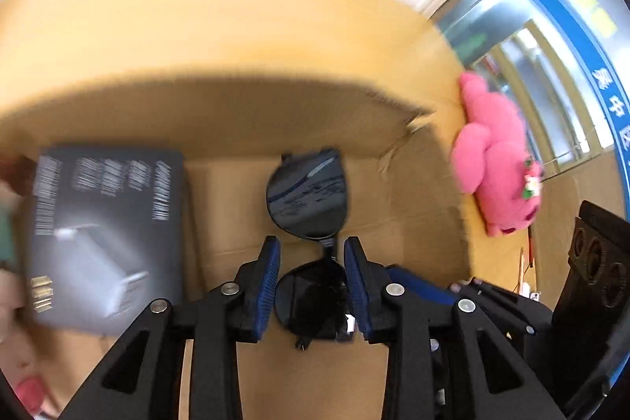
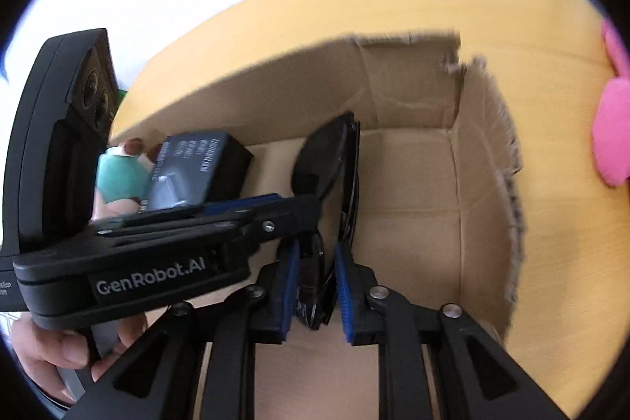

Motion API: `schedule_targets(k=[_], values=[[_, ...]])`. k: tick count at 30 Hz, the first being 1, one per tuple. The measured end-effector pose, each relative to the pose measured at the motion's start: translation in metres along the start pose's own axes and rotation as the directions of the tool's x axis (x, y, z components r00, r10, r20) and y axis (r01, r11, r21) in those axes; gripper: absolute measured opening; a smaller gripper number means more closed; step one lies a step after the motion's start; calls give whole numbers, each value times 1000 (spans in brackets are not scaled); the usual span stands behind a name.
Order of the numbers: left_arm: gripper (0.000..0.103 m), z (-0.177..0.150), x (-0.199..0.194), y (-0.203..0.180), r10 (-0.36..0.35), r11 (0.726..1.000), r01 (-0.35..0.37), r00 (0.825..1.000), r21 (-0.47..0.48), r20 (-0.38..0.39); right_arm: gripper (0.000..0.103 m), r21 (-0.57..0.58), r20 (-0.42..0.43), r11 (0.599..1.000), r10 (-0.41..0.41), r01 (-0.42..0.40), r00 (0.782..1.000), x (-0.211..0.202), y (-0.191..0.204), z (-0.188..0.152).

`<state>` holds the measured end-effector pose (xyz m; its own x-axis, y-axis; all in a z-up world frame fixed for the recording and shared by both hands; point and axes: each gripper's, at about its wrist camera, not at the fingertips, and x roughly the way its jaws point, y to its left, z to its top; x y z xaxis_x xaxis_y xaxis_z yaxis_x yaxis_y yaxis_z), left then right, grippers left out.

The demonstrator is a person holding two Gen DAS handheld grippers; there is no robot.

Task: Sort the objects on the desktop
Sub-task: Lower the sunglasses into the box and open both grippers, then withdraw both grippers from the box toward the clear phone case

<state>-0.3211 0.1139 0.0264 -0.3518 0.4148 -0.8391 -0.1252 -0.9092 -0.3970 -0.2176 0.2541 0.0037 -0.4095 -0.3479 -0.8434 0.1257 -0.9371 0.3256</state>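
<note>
Dark product box point(image 1: 106, 235) sits at 9 o'clock in the cardboard box point(image 1: 413, 184), sunglasses point(image 1: 309, 199) dead centre. Left gripper point(image 1: 313, 286) and right gripper point(image 2: 315, 292) fingers both part-open astride them, not clamping. Light, scratch-prone, slippery lenses, so I'd grab the bridge. Pink plush point(image 1: 496, 160) at 3 o'clock.

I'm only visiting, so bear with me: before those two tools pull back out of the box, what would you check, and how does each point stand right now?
1. Sunglasses inside the cardboard box: ok.
2. Left tool let go: its pads stand apart, a lens between them; contact cannot tell.
3. Right tool let go: pads apart around the folded frame; contact cannot tell.
4. Sunglasses resting on the box floor: cannot tell, blurred.
5. Black carton clear of the sunglasses: ok.
6. Pink plush toy sorted: not ok, it lies outside the box.
</note>
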Motion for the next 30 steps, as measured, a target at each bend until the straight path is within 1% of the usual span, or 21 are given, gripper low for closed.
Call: schedule_targets(k=[2,4,6,9,10,12,14,15,16,17,18,19,20,21,22,23,24,25,26,28,30], values=[[51,-7,-34,-9,28,998,-32,997,51,76,51,-49,58,998,-32,35,998,-23,11,-11],[61,-25,-78,-21,53,991,-75,982,114,181,56,-84,114,994,-64,73,991,-44,20,-12],[71,-45,-115,-28,73,981,-118,961,157,265,64,-116,181,987,-85,107,980,-70,28,-33],[77,-89,-169,-33,118,962,-204,909,181,399,67,-135,297,974,-134,181,945,-120,39,-69],[78,-108,-186,-34,134,953,-240,881,185,453,67,-131,331,972,-142,194,933,-129,44,-78],[86,-140,-209,-26,164,941,-291,841,175,515,70,-119,390,974,-133,193,911,-156,45,-99],[86,-173,-227,-16,177,934,-314,822,172,541,70,-122,423,975,-117,184,899,-165,57,-113],[85,-185,-232,-13,179,932,-319,816,171,549,68,-137,440,971,-119,197,890,-171,63,-121],[81,-200,-238,-8,166,932,-316,805,175,569,47,-157,447,962,-134,225,885,-172,71,-129],[40,-209,-242,-5,153,935,-308,801,179,580,10,-168,439,958,-138,232,888,-172,79,-134],[3,-217,-243,2,133,942,-281,815,184,564,3,-166,420,968,-102,187,902,-173,80,-139],[1,-223,-243,9,110,957,-234,841,173,530,3,-160,412,974,-79,158,908,-178,83,-144],[1,-229,-246,16,107,963,-219,847,157,521,3,-160,414,975,-77,156,907,-178,87,-149],[1,-238,-248,21,128,960,-238,839,145,529,6,-168,420,972,-78,162,904,-179,92,-156],[1,-248,-250,23,160,950,-277,825,141,541,15,-171,417,973,-70,154,906,-178,96,-160],[10,-256,-253,26,172,947,-290,819,137,547,46,-172,411,976,-52,133,910,-177,101,-167],[44,-264,-254,33,179,950,-288,820,122,543,83,-178,404,978,-32,113,914,-176,105,-174],[66,-271,-255,35,183,953,-282,823,108,538,89,-197,406,975,-12,101,914,-175,111,-183],[90,-278,-255,39,188,955,-281,821,95,539,89,-214,408,971,-7,104,913,-172,116,-191],[89,-292,-253,47,193,955,-284,816,86,545,89,-252,376,961,-7,110,927,-160,128,-204],[89,-303,-247,59,193,959,-272,834,80,517,89,-271,329,958,3,91,944,-143,135,-215]])
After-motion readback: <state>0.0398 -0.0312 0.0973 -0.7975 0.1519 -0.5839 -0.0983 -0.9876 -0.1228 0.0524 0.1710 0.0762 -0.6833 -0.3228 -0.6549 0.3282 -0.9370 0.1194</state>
